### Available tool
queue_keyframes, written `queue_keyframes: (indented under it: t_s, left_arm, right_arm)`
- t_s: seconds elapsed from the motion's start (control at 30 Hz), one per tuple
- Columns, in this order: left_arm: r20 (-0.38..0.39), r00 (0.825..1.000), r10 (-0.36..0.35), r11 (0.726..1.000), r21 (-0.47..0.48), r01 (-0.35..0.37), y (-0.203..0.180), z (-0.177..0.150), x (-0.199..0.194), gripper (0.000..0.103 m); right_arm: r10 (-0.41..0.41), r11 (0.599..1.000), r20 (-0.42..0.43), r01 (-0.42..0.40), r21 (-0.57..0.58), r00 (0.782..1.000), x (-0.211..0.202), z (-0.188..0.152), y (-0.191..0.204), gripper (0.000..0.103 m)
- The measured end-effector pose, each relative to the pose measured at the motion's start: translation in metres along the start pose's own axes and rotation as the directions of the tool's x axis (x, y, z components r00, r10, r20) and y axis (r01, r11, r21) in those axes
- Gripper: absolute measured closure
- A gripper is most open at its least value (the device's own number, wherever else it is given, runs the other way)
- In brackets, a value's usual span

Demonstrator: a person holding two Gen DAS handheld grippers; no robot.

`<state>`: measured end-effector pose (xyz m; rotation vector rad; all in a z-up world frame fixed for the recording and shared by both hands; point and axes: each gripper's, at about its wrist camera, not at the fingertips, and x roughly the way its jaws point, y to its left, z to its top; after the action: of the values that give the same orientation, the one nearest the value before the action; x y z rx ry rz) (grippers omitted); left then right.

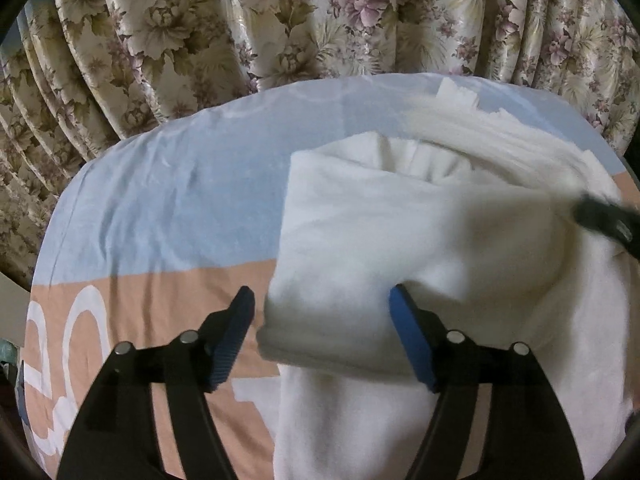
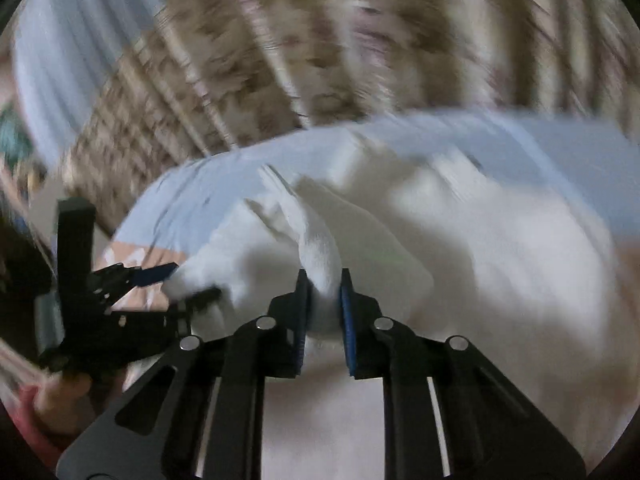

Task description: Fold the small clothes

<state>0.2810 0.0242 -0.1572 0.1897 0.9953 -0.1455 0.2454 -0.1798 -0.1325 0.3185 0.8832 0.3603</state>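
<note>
One fold is in hand: the right claw (image 2: 323, 280) pinches the white garment (image 1: 400, 232); the left claw (image 1: 320, 320) stands spread around its folded edge. Next, carry the pinched part across.

A white fleecy garment (image 1: 420, 248) lies bunched on the bed — one fold doubled over, another pinched upward

1. A plain white garment (image 1: 400, 232), without print or pattern.
2. A bed sheet (image 1: 180, 184) in pale blue and peach bands, with large white lettering on the peach.
3. A cream curtain (image 1: 240, 20) patterned with olive leaves and mauve-pink flowers.
4. Both grippers black, with blue pads on the fingers (image 1: 412, 340).
5. A red sleeve (image 2: 28, 412) at the lower left of the right wrist view.
</note>
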Motion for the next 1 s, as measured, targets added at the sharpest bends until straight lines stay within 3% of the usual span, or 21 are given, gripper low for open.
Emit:
queue_keyframes:
  t_s: [0.07,0.13,0.23,0.43,0.5,0.57,0.67,0.73,0.8,0.87,0.93,1.0]
  left_arm:
    - [-0.004,1.000,-0.015,1.000,-0.020,0.015,0.002,-0.001,0.001,0.031]
    - [-0.007,1.000,-0.021,0.999,-0.028,0.021,0.003,0.000,0.001,0.031]
    - [-0.004,1.000,-0.003,1.000,-0.011,0.003,-0.001,0.002,-0.001,0.031]
    - [-0.011,1.000,0.007,1.000,0.004,-0.007,-0.005,0.002,-0.001,0.031]
    - [-0.010,1.000,0.008,1.000,0.008,-0.008,-0.005,0.002,-0.001,0.031]
    - [-0.013,1.000,0.007,1.000,0.003,-0.007,-0.006,0.002,-0.001,0.031]
    - [-0.014,1.000,0.007,1.000,0.003,-0.007,-0.006,0.002,-0.001,0.030]
    - [-0.016,1.000,0.010,1.000,0.006,-0.010,-0.007,0.002,-0.001,0.030]
    - [-0.017,1.000,0.013,1.000,0.012,-0.013,-0.007,0.003,-0.001,0.030]
    - [-0.015,1.000,0.015,1.000,0.017,-0.015,-0.008,0.003,-0.002,0.030]
    - [-0.013,1.000,0.011,1.000,0.013,-0.011,-0.006,0.003,-0.002,0.030]
    - [-0.014,1.000,-0.010,1.000,-0.008,0.010,-0.003,0.005,-0.003,0.030]
  right_arm:
    - [-0.012,0.999,-0.037,0.013,0.044,0.999,-0.009,-0.023,-0.016,0.086]
    - [-0.055,0.998,-0.075,0.057,0.037,0.996,-0.020,-0.045,-0.024,0.073]
    - [-0.071,0.996,-0.079,0.075,0.054,0.994,-0.035,-0.048,-0.029,0.070]
    - [-0.143,0.989,0.027,0.142,0.043,0.989,-0.049,-0.006,-0.035,0.052]
    - [-0.171,0.984,-0.003,0.171,0.051,0.985,-0.037,0.009,-0.042,0.042]
    - [-0.166,0.983,-0.040,0.169,0.068,0.985,-0.018,0.023,-0.053,0.043]
    - [-0.123,0.988,-0.079,0.130,0.079,0.989,0.009,0.035,-0.059,0.048]
    - [-0.097,0.990,-0.126,0.109,0.090,0.987,0.030,0.040,-0.062,0.091]
    - [-0.109,0.993,-0.072,0.112,0.041,0.991,0.029,0.046,-0.053,0.095]
    - [-0.163,0.986,0.041,0.165,-0.038,0.986,0.009,0.047,-0.039,0.095]
    - [-0.218,0.970,0.170,0.232,-0.068,0.961,-0.021,0.045,-0.033,0.095]
    - [-0.272,0.955,0.236,0.291,-0.051,0.933,-0.044,0.036,-0.039,0.095]
